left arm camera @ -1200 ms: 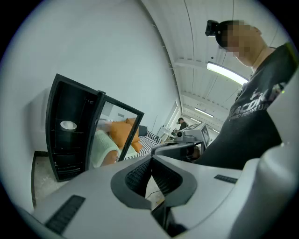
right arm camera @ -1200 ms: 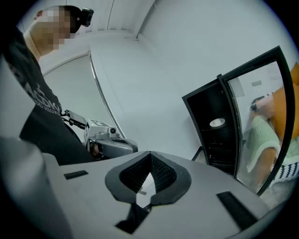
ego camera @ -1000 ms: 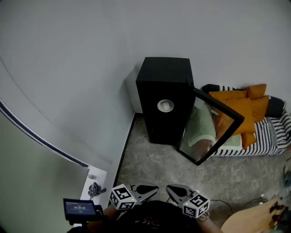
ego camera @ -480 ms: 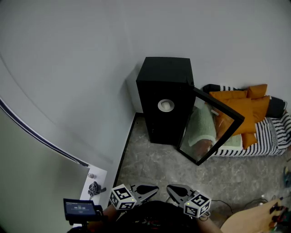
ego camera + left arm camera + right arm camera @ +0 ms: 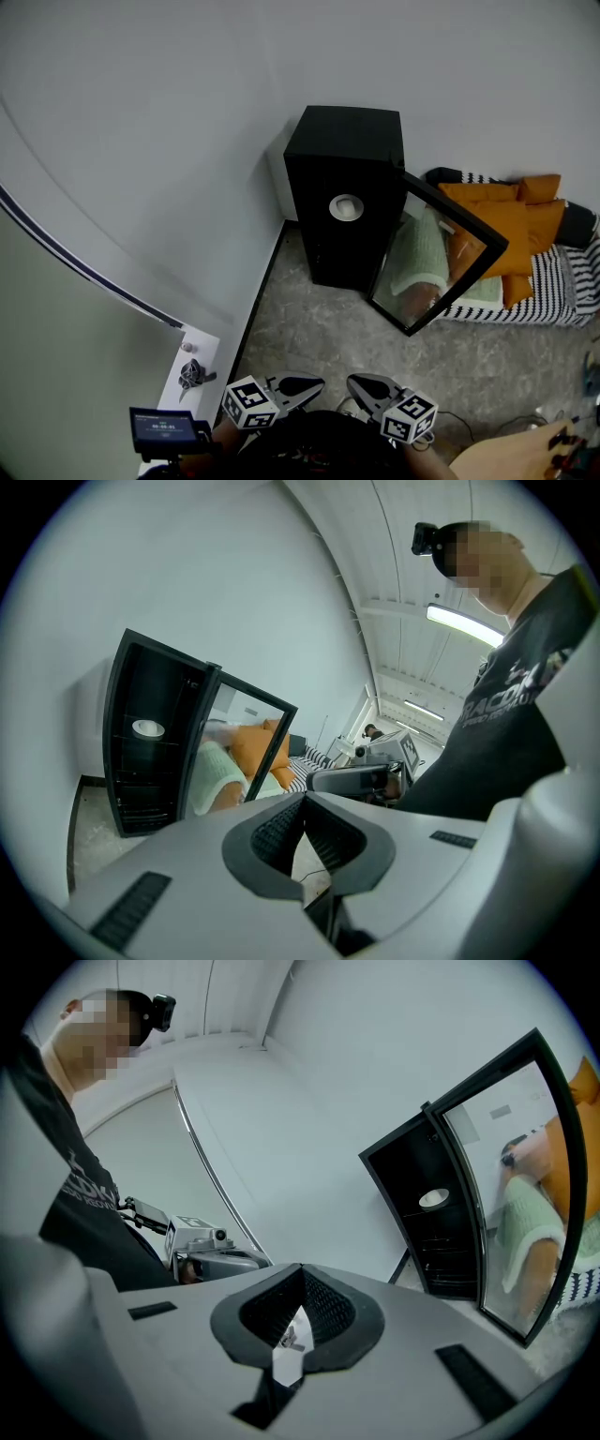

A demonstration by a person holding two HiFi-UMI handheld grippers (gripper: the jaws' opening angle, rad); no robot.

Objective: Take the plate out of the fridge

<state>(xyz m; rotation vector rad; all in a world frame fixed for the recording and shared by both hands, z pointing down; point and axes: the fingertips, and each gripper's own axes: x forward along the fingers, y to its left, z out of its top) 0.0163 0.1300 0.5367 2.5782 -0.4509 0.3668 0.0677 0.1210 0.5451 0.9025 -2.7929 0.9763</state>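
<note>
Finds the fridge (image 5: 343, 155) a touch higher and further right in the head view than a second ago, with both grippers kept low at the bottom edge.

Shows one plate (image 5: 346, 207) only: pale, round, smooth, with a raised rim. Lies level and face up on a thin wire shelf (image 5: 150, 745) in the upper part of the fridge's open interior. Gives no long axis, being round. Stays well apart from both grippers, across a stretch of grey speckled floor (image 5: 309, 328).

Counts one fridge, a tall matt black box against a plain white wall (image 5: 169, 141), and one door (image 5: 455, 217), a black frame round a sheet of glass, swung wide to the right. Catches a pale green ribbed cloth (image 5: 417, 258) in that glass. Makes out several orange cushions (image 5: 502, 225) beyond it on black-and-white striped bedding (image 5: 553, 291), too overlapped to count exactly.

Counts two grippers, each grey and smooth with ribbed black pads and one marker cube. Has the left gripper (image 5: 303, 808) with its jaws pressed together at the tips, pinching nothing. Has the right gripper (image 5: 302, 1274) likewise closed tip to tip and empty.
</note>
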